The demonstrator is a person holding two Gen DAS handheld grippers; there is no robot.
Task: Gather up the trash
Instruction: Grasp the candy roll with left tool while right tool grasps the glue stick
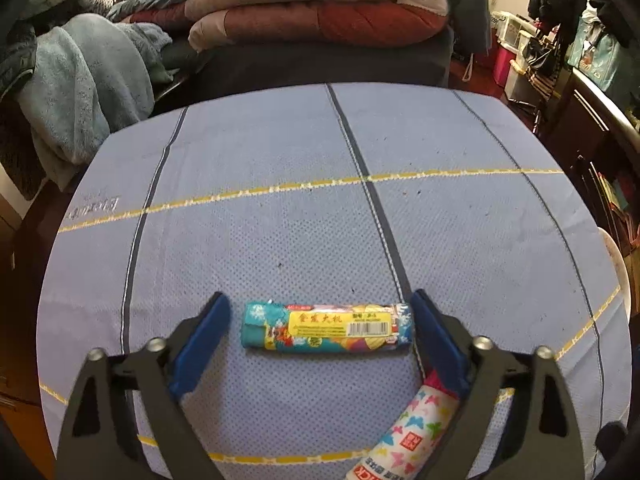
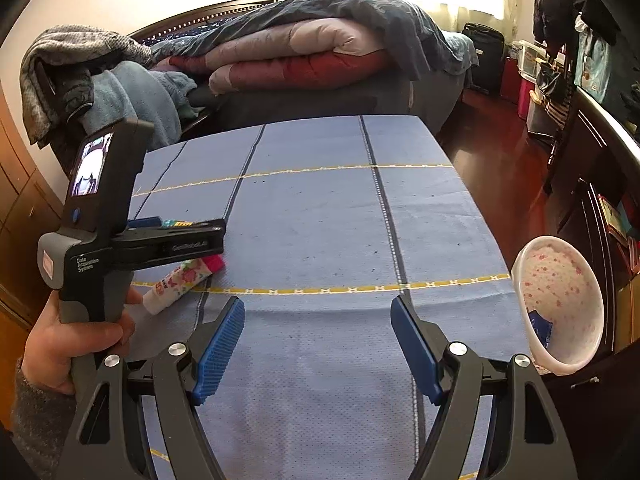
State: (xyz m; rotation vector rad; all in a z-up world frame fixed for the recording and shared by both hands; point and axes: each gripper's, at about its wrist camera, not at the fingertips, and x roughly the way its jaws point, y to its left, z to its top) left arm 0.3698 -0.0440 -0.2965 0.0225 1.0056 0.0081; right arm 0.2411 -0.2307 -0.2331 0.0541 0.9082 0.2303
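A teal patterned roll with a yellow label [image 1: 327, 326] lies crosswise on the blue tablecloth [image 1: 280, 208]. My left gripper [image 1: 322, 312] is open, its blue pads on either side of the roll, the right pad close to its end. A white butterfly-print packet with a pink end [image 1: 412, 428] lies under the right finger; it also shows in the right wrist view [image 2: 182, 282]. My right gripper [image 2: 318, 316] is open and empty over the near cloth. The left gripper's body [image 2: 120, 236] is at its left. A white bin with a pink-dotted liner [image 2: 560, 304] stands at the table's right edge.
A bed piled with folded quilts [image 1: 316, 8] and a teal blanket [image 1: 92, 80] stands behind the table. Dark wooden furniture [image 2: 600, 184] and storage boxes [image 2: 528, 80] line the right side. Something blue [image 2: 540, 328] lies inside the bin.
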